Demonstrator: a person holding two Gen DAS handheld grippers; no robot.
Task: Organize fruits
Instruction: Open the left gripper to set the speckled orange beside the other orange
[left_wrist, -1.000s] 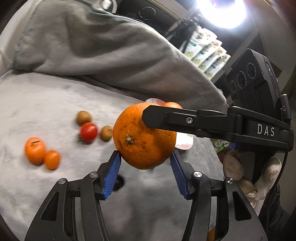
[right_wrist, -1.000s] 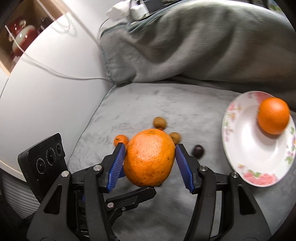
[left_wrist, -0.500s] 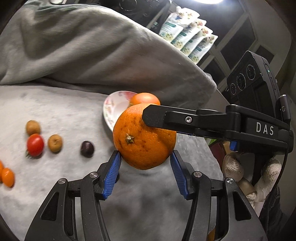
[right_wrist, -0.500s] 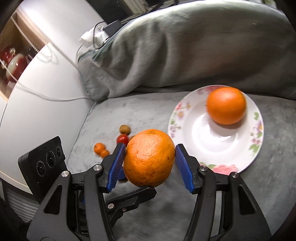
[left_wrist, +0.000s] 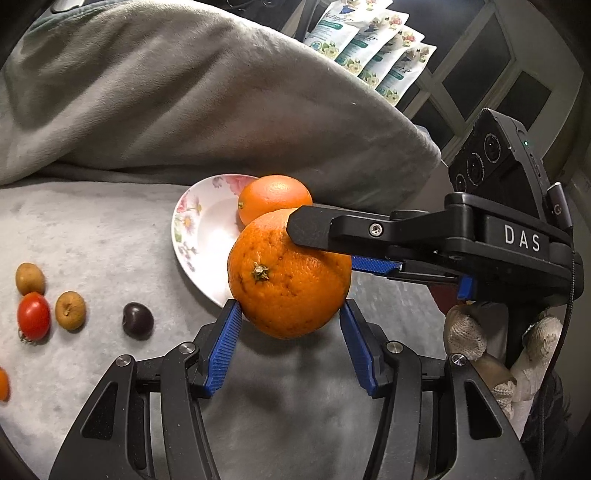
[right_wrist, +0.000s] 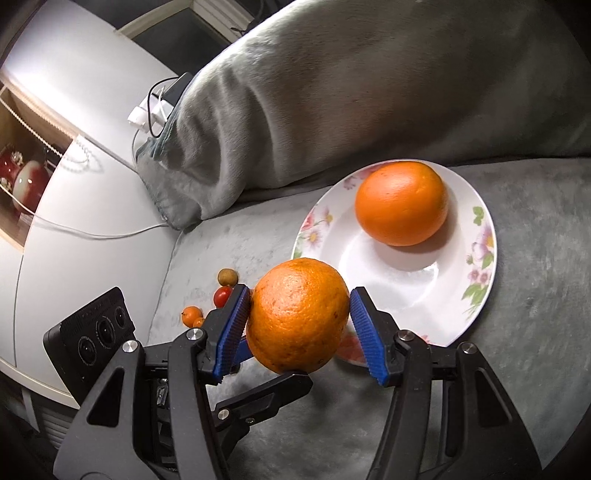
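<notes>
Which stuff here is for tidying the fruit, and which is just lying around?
For the job:
held orange, gripped by both the left gripper and the right gripper
flowered plate with another orange
small fruits: tomato, dark plum, brown ones

Lying about:
grey blanket
charger cables
packets

Surface: grey plush bed cover.
At 12 o'clock: a rumpled grey blanket is heaped.
Centre: a floral plate is laid.
At 9 o'clock: a cherry tomato, two brown fruits and a dark fruit are scattered.
</notes>
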